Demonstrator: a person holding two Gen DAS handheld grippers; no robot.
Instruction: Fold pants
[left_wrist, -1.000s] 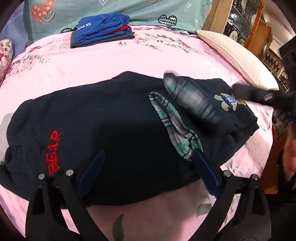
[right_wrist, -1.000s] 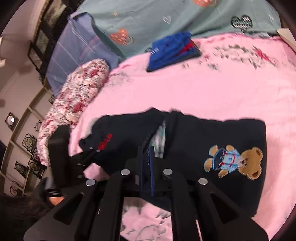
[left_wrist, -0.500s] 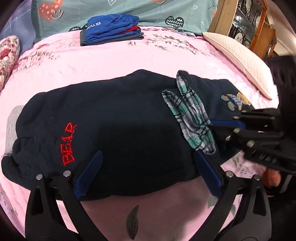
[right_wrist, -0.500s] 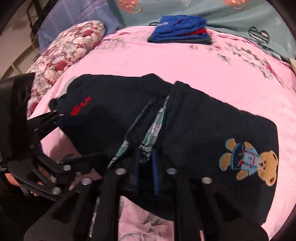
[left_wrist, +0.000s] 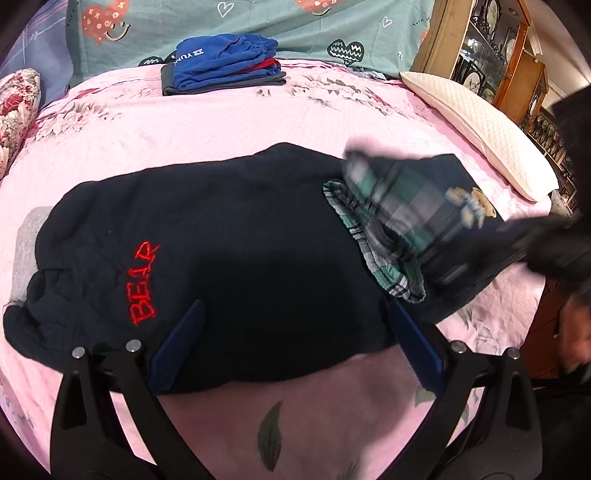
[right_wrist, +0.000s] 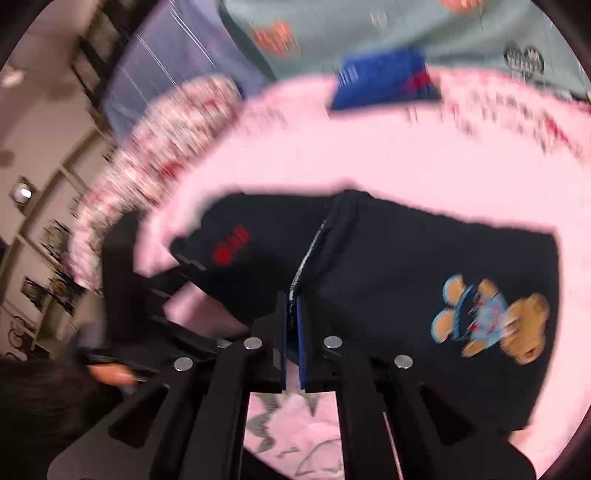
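Note:
Dark navy pants (left_wrist: 240, 240) lie across the pink bed, with red "BEAR" lettering at the left and a bear patch (left_wrist: 471, 206) at the right. A green plaid lining (left_wrist: 388, 221) shows at the waist, lifted and blurred. My left gripper (left_wrist: 295, 332) is open, its blue fingers over the near edge of the pants. My right gripper (right_wrist: 291, 314) is shut on the pants' waist edge, beside the bear patch (right_wrist: 491, 317); it shows blurred at the right of the left wrist view (left_wrist: 546, 240).
A stack of folded blue and red clothes (left_wrist: 225, 62) sits at the far side of the bed. A white pillow (left_wrist: 476, 122) lies at the right, a floral pillow (left_wrist: 16, 99) at the left. Wooden cabinets (left_wrist: 491, 55) stand beyond the right edge.
My right gripper, shut on the waist edge, has lifted and swung quickly, raising the plaid lining. The left gripper has stayed open over the near edge.

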